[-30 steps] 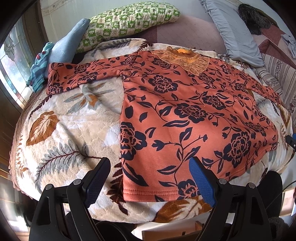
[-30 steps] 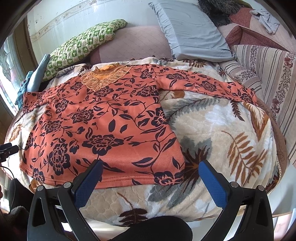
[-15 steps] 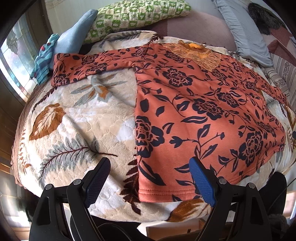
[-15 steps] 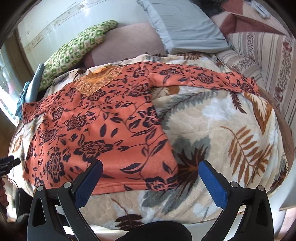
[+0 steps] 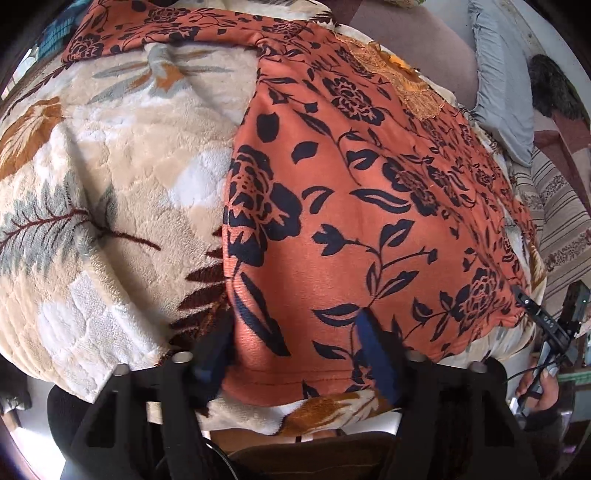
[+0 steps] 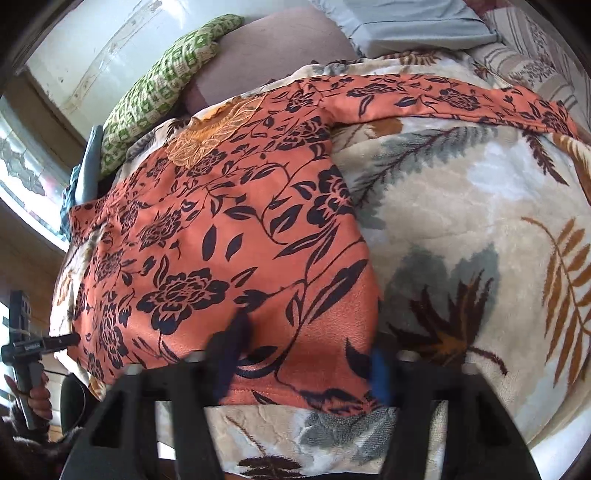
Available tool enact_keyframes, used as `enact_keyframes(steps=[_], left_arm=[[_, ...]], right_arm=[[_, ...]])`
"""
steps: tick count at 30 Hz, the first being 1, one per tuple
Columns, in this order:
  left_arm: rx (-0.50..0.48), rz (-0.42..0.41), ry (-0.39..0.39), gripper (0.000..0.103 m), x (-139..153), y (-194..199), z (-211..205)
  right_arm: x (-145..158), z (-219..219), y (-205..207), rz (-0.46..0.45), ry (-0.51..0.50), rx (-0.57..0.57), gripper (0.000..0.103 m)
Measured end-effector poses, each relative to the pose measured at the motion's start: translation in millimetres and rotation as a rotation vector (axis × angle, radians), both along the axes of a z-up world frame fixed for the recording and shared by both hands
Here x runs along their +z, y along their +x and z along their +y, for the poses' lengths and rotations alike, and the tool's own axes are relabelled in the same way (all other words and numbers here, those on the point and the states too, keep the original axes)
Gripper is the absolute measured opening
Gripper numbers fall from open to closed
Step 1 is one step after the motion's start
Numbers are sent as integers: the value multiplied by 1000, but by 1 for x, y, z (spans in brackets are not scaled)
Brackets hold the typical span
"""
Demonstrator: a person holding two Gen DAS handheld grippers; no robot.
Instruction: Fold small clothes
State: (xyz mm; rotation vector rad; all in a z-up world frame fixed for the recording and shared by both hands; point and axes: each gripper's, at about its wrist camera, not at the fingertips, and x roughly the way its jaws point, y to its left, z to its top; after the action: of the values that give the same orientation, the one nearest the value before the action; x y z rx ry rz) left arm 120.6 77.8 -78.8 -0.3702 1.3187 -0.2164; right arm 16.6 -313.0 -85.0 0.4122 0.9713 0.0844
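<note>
An orange long-sleeved top with a black flower print (image 5: 351,192) lies flat on a leaf-patterned blanket (image 5: 110,184), sleeves spread out. My left gripper (image 5: 295,339) is open, its blue fingers (image 5: 373,350) astride the top's left bottom corner at the hem. In the right wrist view the top (image 6: 229,240) fills the left half. My right gripper (image 6: 306,350) is open, its fingers (image 6: 232,347) astride the right bottom corner at the hem. The right sleeve (image 6: 461,99) stretches away to the upper right.
A green checked pillow (image 6: 166,81) and a grey pillow (image 6: 406,26) lie at the head of the bed. A striped cover (image 5: 561,229) lies on the right. The blanket's (image 6: 480,240) front edge hangs just under both grippers.
Both grippers have moved forward and down onto the hem of the top. Their fingers have narrowed around the bottom corners and now look blurred.
</note>
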Motion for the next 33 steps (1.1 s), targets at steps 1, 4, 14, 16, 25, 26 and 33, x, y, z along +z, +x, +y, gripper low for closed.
enact_keyframes(steps=[1,4,14,16,25,26,33], left_arm=[[-6,11,-18,15,4,0,1],[0,-22,-7,15,24,-8,9],[-2,49,212,19,-6,-3,23],[-37,30,238,19,2,-1,21],[-103,-169,275,57,79,3,-14],[-111,-180,279,57,86,2,-25],[-240,-133,286,57,69,67,-134]], right_arm=[[9,0,-6,-24,39,0,9],[44,1,-32,-147,160,18,9],[-25,-24,-36,90,80,-104,10],[-21,-24,-36,95,64,-104,17],[25,-103,-42,-42,106,-295,38],[30,-122,-40,-61,110,-343,38],[58,-284,-32,-218,210,-729,49]])
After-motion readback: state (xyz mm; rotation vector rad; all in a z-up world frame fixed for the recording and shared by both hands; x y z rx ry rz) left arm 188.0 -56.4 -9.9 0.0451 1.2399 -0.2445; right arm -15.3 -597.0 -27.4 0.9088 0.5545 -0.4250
